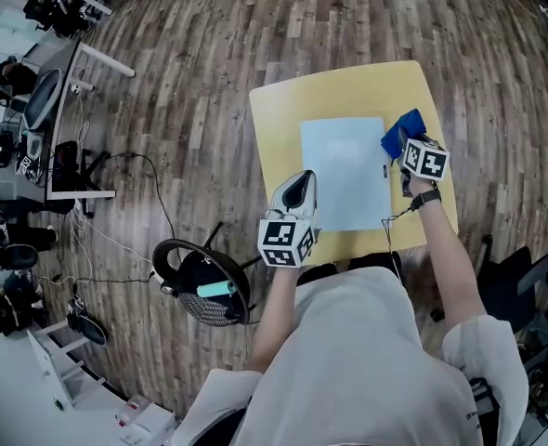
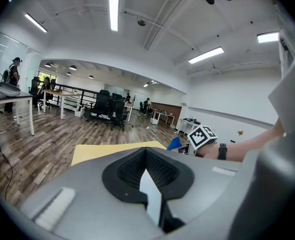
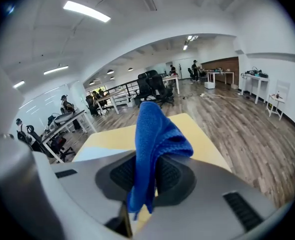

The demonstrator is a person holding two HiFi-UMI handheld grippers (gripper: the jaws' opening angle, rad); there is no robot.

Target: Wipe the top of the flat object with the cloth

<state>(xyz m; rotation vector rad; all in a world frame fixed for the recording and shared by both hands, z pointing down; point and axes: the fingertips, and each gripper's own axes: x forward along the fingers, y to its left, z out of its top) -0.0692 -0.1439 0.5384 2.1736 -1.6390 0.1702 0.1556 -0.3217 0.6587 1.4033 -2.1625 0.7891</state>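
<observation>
A pale blue flat sheet [image 1: 345, 173] lies on the yellow table [image 1: 283, 110]. The blue cloth [image 1: 406, 126] hangs over the sheet's far right corner, with my right gripper [image 1: 402, 147] shut on it. In the right gripper view the cloth [image 3: 155, 134] stands up from between the jaws, with the table [image 3: 197, 129] and sheet [image 3: 90, 153] beyond. My left gripper [image 1: 302, 186] rests at the sheet's near left edge. In the left gripper view its jaws [image 2: 147, 184] are closed with a thin pale strip between them, which looks like the sheet's edge.
A black round stool [image 1: 204, 282] with a teal item stands on the wood floor left of my body. Cables trail toward desks [image 1: 65, 110] at the far left. A dark chair [image 1: 534, 277] is at the right. The table's far half is bare yellow.
</observation>
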